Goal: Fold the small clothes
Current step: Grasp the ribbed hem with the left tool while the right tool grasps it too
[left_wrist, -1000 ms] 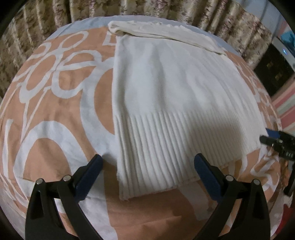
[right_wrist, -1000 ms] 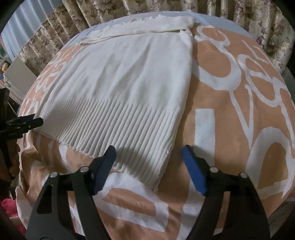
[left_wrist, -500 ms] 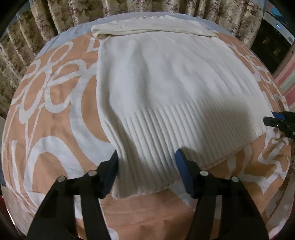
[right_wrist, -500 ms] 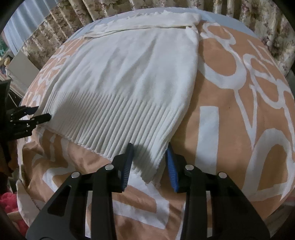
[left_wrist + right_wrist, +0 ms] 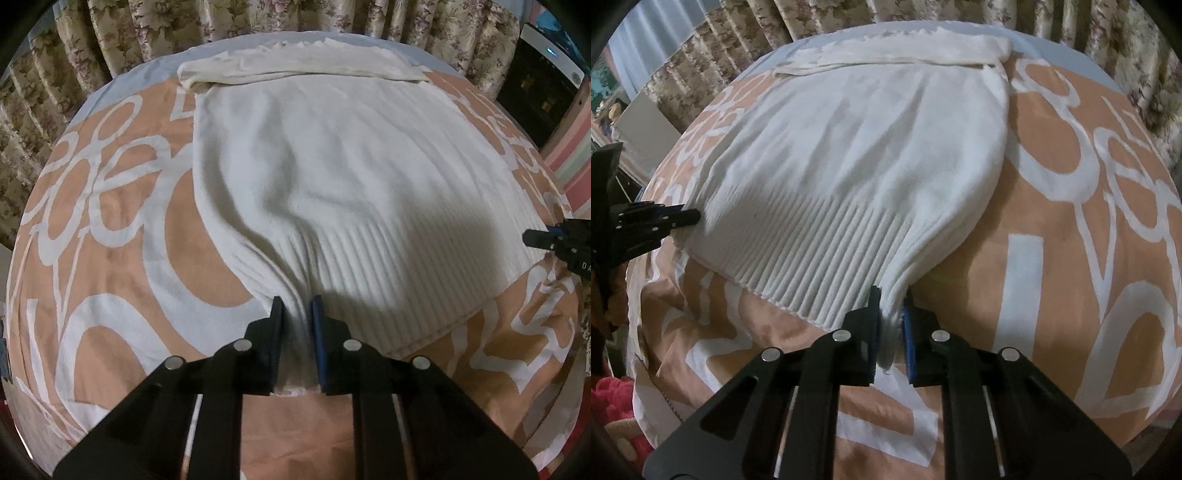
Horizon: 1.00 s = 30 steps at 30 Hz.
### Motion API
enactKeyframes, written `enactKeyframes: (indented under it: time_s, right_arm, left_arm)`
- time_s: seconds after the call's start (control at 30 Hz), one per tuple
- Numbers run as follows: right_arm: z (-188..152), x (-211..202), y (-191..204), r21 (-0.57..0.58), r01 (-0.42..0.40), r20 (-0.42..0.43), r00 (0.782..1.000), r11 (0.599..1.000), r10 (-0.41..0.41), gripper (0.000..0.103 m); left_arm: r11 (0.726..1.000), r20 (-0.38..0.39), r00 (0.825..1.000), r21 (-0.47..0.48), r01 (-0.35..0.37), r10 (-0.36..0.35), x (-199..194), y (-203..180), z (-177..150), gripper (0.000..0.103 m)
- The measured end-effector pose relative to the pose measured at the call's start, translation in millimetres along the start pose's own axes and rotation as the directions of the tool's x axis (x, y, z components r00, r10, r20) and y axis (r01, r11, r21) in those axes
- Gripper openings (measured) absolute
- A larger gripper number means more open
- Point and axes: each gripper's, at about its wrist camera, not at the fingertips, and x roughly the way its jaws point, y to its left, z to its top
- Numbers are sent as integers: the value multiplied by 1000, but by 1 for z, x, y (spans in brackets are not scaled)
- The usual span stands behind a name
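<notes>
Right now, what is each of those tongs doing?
Left tongs: closing on the white sweater hem corner.
Right tongs: shut on the hem's other corner.

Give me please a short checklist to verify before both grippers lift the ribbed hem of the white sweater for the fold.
1. Right gripper shut on the sweater hem corner: ok.
2. Left gripper has ribbed hem between its pads: ok, but its jaws are closing, so wait.
3. Only sweater is pinched, not the bedcover below: cannot tell.
4. Sleeves lie folded across the far end: ok.
5. Sweater body lies flat: not ok, wrinkles run up from both grips.
</notes>
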Motion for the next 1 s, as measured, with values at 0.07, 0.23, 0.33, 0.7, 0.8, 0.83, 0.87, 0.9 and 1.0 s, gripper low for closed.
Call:
enactKeyframes:
  time_s: [0.07, 0.23, 0.33, 0.7, 0.8, 0.83, 0.87, 0.9, 1.0]
  right_arm:
    - [4, -3, -1, -4, -7, 19, 1000, 1000, 7, 11]
    - [17, -7, -4, -4, -19, 64, 998, 1000, 20, 11]
    - [28, -9, -5, -11, -25, 99, 995, 1000, 26, 11]
    - [89, -3, -30, 11, -10, 224, 974, 1000, 7, 11]
    - [112, -2, -46, 43, -30, 264, 964, 999, 17, 11]
    - [119, -2, -50, 49, -32, 275, 961, 998, 17, 11]
    - [130, -1, -54, 54, -34, 288, 957, 998, 17, 11]
    - [137, 0, -57, 57, -31, 302, 953, 998, 12, 11]
    - [165, -2, -64, 54, -30, 349, 937, 998, 9, 11]
  left_arm:
    - [1000, 2, 1000, -10, 11, -11, 1, 2, 4, 14]
    - [1000, 55, 998, -15, 5, -4, 0, 4, 22, 13]
    - [1000, 119, 993, -3, 2, -2, -2, 3, 38, 13]
    - [1000, 197, 980, -12, -7, 9, 23, 19, 106, 12]
    - [1000, 212, 977, -20, -2, 6, 30, 27, 129, 12]
    - [1000, 219, 976, -24, -4, 9, 30, 29, 135, 12]
    - [1000, 229, 973, -29, -8, 15, 30, 33, 142, 12]
    - [999, 239, 971, -34, -5, 13, 30, 36, 151, 12]
    - [998, 277, 961, -66, -1, 19, 28, 50, 178, 12]
